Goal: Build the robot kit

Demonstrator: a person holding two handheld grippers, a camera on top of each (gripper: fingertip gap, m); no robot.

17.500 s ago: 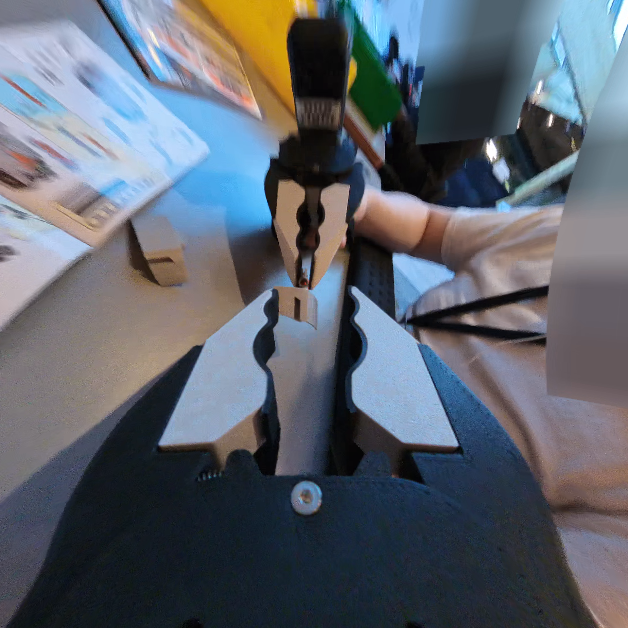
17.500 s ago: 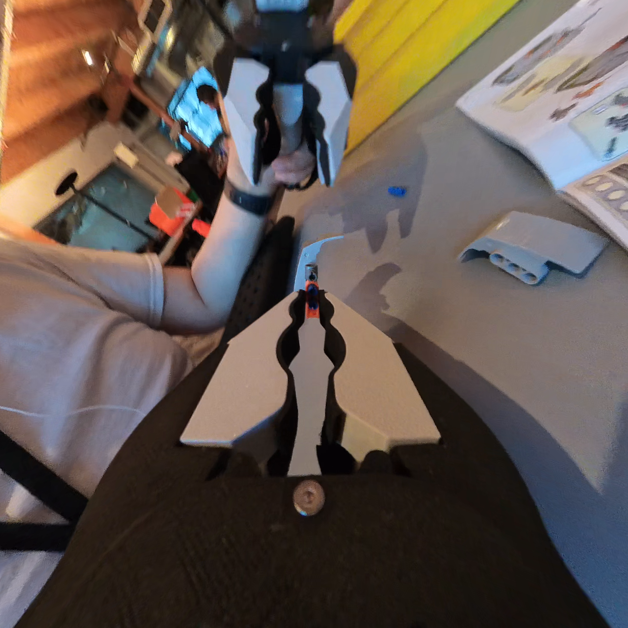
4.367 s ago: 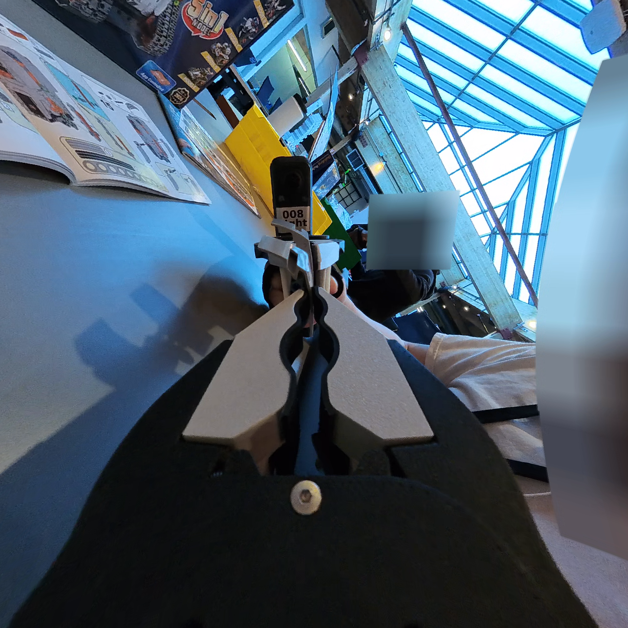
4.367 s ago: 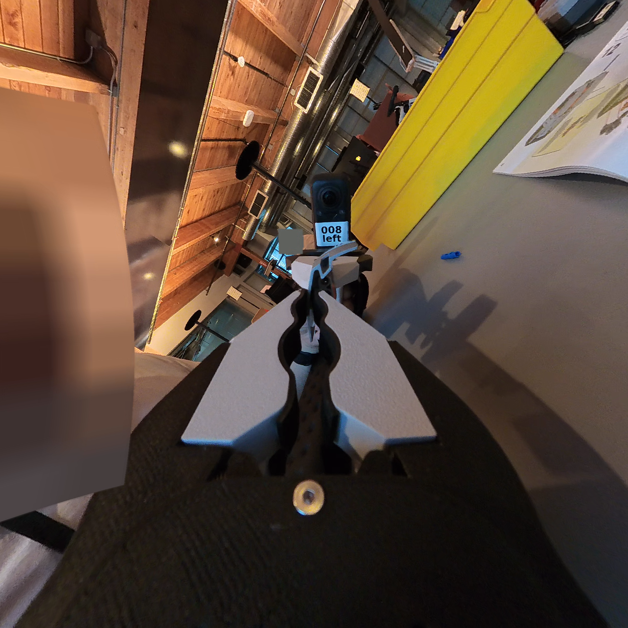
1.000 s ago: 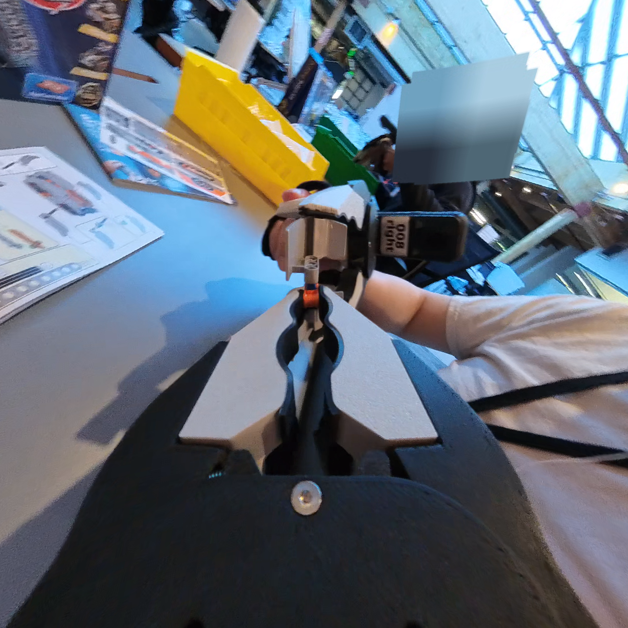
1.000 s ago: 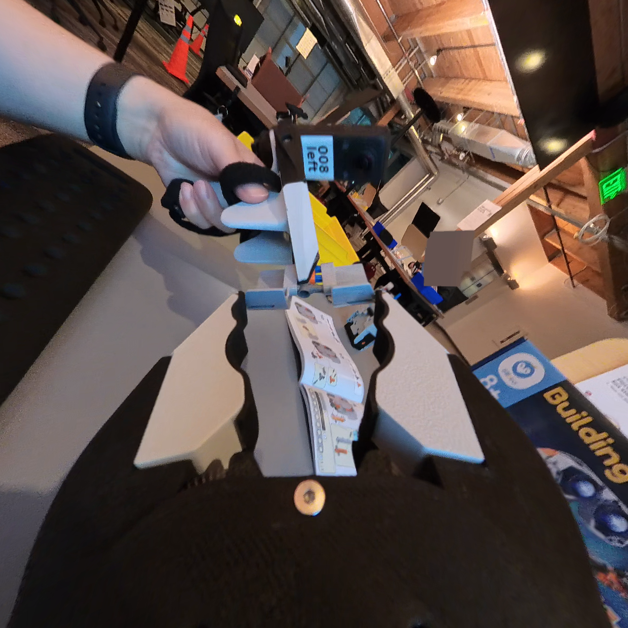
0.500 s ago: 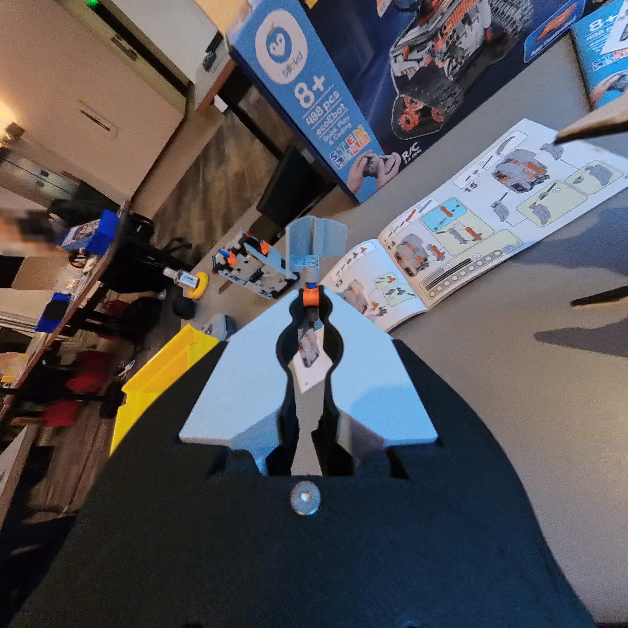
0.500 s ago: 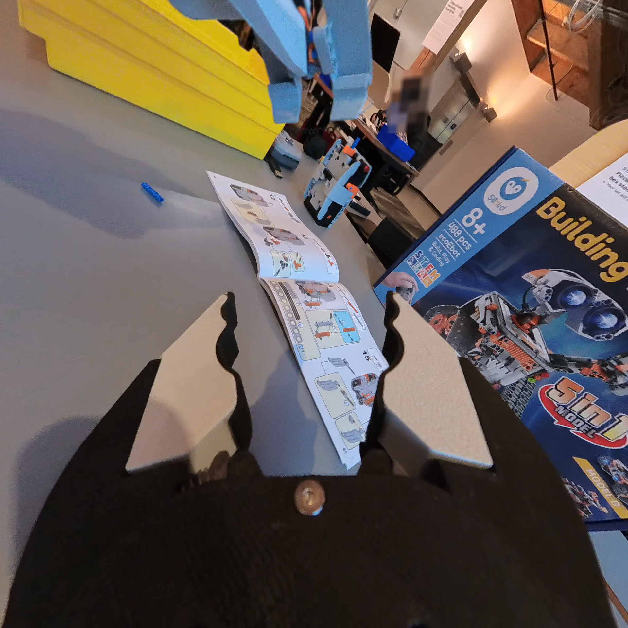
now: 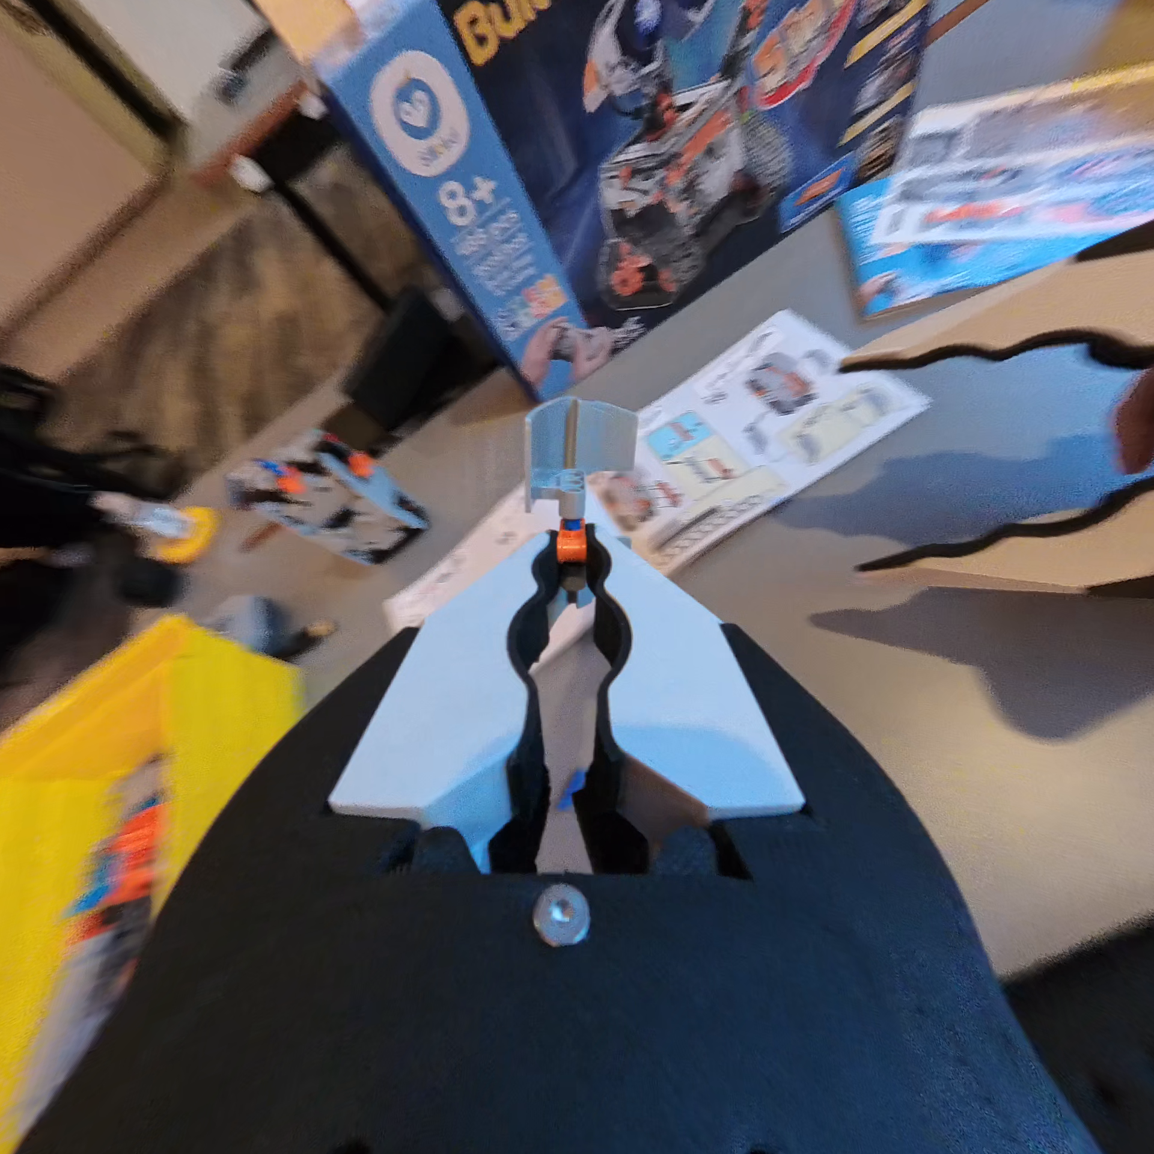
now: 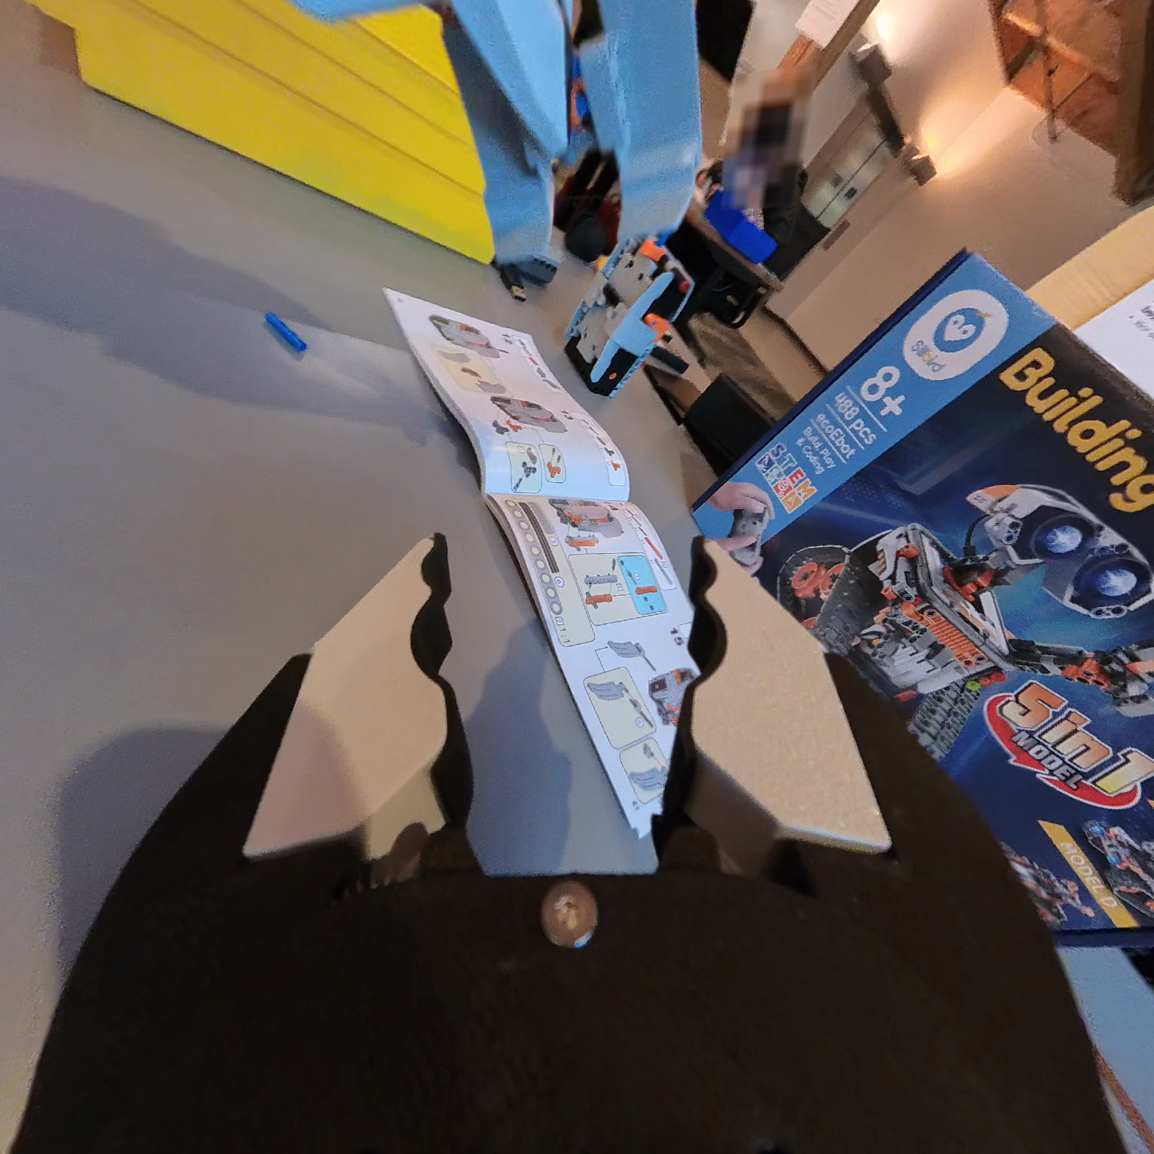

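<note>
My left gripper point(image 9: 569, 549) is shut on an orange connector point(image 9: 569, 544) that carries a grey two-winged panel piece point(image 9: 581, 446), held upright above the grey table point(image 9: 812, 718). The same piece hangs blurred at the top of the right wrist view point(image 10: 524, 125). My right gripper point(image 10: 568, 549) is open and empty, low over the table and over an open instruction booklet point(image 10: 562, 499). Its fingers point(image 9: 1030, 549) show at the right edge of the left wrist view, apart from the held piece.
A blue toy box point(image 10: 937, 531) stands to the right of the booklet. A partly built model point(image 10: 631, 318) sits beyond it. A yellow bin point(image 10: 312, 93) is at the far left. A small blue pin point(image 10: 285, 332) lies on the table. Spacing between my two grippers at the tips: around 12 centimetres. To the partly built model point(image 10: 631, 318): left tips about 25 centimetres, right tips about 30 centimetres. My left wrist view point(image 9: 365, 492) looks at it from another angle.
A second ago the right gripper stood around the piece's wings; it has drawn away and stayed open. The left gripper keeps the piece and has swung toward the box and booklet.
</note>
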